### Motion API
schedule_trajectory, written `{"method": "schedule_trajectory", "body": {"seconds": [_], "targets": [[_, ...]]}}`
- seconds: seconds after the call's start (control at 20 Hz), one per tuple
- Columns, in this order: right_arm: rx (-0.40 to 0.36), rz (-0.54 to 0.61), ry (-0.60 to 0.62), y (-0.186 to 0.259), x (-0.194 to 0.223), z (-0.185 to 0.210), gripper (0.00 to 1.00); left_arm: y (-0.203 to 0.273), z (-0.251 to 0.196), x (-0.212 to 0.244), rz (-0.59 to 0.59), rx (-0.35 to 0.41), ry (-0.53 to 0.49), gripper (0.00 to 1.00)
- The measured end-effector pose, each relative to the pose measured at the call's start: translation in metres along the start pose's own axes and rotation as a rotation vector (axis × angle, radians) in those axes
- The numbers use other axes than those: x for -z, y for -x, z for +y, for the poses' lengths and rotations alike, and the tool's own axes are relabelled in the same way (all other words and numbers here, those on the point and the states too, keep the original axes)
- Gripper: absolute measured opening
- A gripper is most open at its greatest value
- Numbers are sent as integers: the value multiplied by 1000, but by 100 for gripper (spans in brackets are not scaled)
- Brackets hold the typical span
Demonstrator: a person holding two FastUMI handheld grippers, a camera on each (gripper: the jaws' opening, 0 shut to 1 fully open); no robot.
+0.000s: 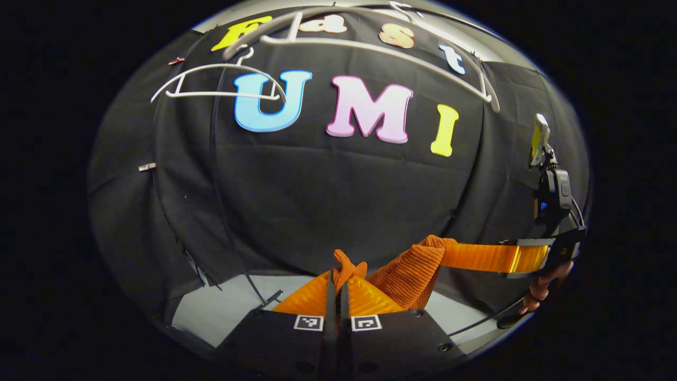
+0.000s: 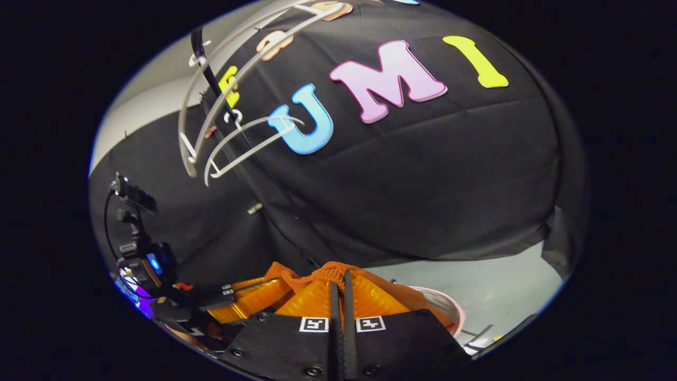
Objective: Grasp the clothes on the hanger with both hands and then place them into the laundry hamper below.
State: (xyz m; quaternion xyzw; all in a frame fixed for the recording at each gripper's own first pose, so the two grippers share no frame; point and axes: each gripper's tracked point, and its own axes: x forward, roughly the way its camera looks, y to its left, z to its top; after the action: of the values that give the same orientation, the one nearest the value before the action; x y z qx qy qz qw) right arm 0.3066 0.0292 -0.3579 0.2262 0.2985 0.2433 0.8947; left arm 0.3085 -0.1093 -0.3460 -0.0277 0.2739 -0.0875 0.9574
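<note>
I count two white hangers (image 1: 222, 84) (image 1: 381, 50), one orange garment (image 1: 410, 272), one pink-rimmed hamper (image 2: 449, 309), and my two tools (image 1: 338, 288) (image 2: 338, 288).

Lighting: even, moderately bright, no hard shadows; source not discernible. Black cloth wall (image 1: 338, 185) absorbs light, its folds faintly visible. Glare: soft sheen on the translucent orange fingers (image 1: 494, 257) and on the white hangers (image 1: 211, 79). Distortion: strong fisheye bowing in both views, hangers stretched near the rim. Focus: centre sharp; edges slightly soft.
</note>
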Motion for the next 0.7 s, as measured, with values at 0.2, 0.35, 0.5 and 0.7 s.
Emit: {"method": "schedule_trajectory", "body": {"seconds": [0.2, 0.35, 0.5, 0.7], "targets": [[177, 133, 45, -17, 52, -55, 5, -28, 10, 54, 120, -39, -13, 5], [277, 216, 102, -21, 83, -81, 5, -41, 16, 87, 203, -81, 5, 5], [307, 281, 143, -19, 107, -92, 10, -43, 14, 100, 212, -67, 1, 24], [325, 300, 177, -24, 108, -88, 76, -42, 13, 105, 242, -68, -34, 96]]}}
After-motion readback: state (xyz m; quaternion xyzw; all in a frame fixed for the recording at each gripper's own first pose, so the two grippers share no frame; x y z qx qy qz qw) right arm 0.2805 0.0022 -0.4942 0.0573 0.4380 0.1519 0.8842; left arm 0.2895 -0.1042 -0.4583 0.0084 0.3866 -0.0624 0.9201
